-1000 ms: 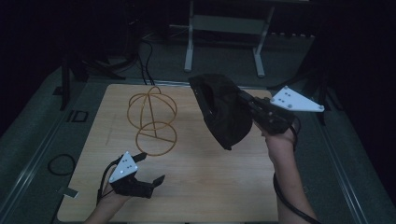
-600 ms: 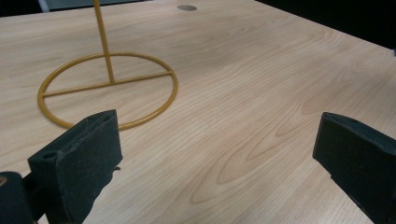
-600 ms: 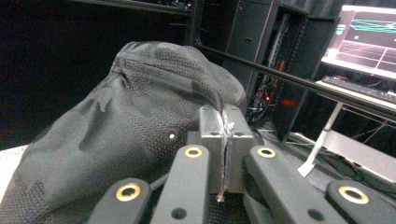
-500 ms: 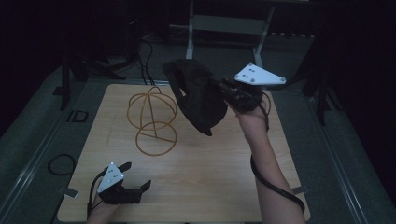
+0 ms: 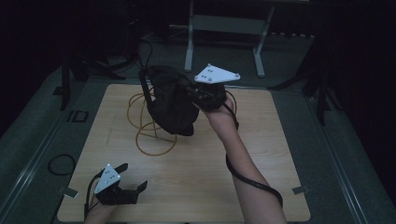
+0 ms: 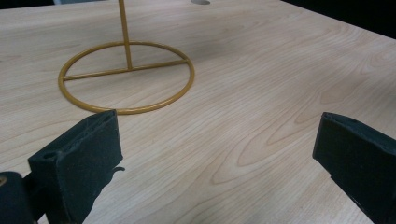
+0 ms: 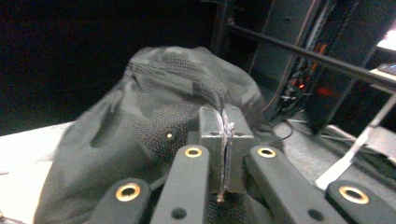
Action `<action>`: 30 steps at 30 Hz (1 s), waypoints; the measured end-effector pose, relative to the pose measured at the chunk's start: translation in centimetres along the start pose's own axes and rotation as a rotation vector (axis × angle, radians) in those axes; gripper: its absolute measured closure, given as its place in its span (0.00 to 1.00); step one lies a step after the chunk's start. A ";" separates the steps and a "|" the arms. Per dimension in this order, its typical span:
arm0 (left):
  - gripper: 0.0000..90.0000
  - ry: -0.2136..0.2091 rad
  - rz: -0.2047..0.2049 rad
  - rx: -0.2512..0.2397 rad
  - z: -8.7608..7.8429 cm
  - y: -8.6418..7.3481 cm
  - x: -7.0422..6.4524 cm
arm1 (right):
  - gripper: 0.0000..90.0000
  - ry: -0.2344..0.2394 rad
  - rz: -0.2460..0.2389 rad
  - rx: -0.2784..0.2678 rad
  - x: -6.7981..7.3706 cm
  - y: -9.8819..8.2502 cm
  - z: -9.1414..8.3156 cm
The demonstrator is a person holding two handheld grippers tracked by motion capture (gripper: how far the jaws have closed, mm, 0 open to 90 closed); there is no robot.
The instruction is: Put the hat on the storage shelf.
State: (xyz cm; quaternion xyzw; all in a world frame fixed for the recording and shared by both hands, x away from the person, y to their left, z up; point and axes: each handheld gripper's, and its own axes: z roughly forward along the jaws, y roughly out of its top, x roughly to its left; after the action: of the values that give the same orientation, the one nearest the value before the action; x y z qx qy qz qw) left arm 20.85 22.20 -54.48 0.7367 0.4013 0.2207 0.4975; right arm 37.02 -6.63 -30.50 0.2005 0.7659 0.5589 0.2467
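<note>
we have the dark mesh fabric cap (image 5: 172,103) pinched at its edge in the right gripper (image 7: 223,154), jaws closed tight on a thin fold of cloth, and it hangs in the air over the thin golden wire hat stand (image 5: 150,122) at the far left of the tabletop (image 5: 261,154). by our reading the step in hand is to settle the cap onto the stand's upper loop. to do it well we should bring the cap's open side down over the loop, keep the crown centred on the upright rod (image 6: 125,35), and lower gently, since the stand is light wire and a sideways drag could tip it. we should let go only when the cloth rests on the wire. the left gripper (image 5: 122,186) waits low at the near left edge, jaws spread wide with nothing between them, near enough to steady the round base ring (image 6: 126,77) if needed.

the tabletop is pale wood grain. around it lies dark grey floor, cables, and a metal frame (image 5: 224,28) beyond in a dim room.
</note>
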 end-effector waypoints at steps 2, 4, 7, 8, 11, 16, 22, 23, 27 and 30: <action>0.02 0.000 -0.003 0.000 0.0 0.0 0.2 | 0.99 0.015 0.003 0.005 0.4 -0.2 0.7; 0.02 0.003 -0.006 0.000 0.0 -0.1 0.2 | 0.99 0.029 0.006 0.011 0.7 -0.4 1.3; 0.02 -0.001 -0.012 0.011 0.2 -0.3 0.3 | 0.99 0.050 0.012 0.028 1.3 -0.6 2.3; 0.02 -0.003 -0.012 0.011 0.2 -0.3 0.4 | 0.99 0.059 0.015 0.034 1.5 -0.6 2.6; 0.02 -0.005 -0.011 0.004 0.1 -0.3 0.4 | 0.99 0.069 0.006 0.054 1.9 -0.8 3.7; 0.02 -0.010 -0.024 0.001 0.0 -0.3 0.6 | 0.99 0.089 0.008 0.077 2.5 -1.0 5.3; 0.02 -0.015 -0.019 0.005 0.1 -0.4 0.6 | 0.99 0.098 0.003 0.116 3.1 -1.2 7.2; 0.02 -0.013 -0.014 0.006 0.1 -0.4 0.5 | 0.99 0.099 0.000 0.120 3.1 -1.3 7.4; 0.02 -0.014 -0.023 -0.004 0.0 -0.4 0.6 | 0.99 0.095 0.012 0.131 3.2 -1.5 8.2; 0.02 -0.017 -0.028 0.002 0.0 -0.5 0.7 | 0.97 0.090 -0.001 0.136 3.4 -1.7 8.5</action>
State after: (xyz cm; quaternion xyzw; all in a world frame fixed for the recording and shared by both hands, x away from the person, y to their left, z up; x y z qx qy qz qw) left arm 21.06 22.86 -54.97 0.7336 0.4074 0.2069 0.5030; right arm 39.41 1.28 -34.83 0.1910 0.8125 0.5139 0.1981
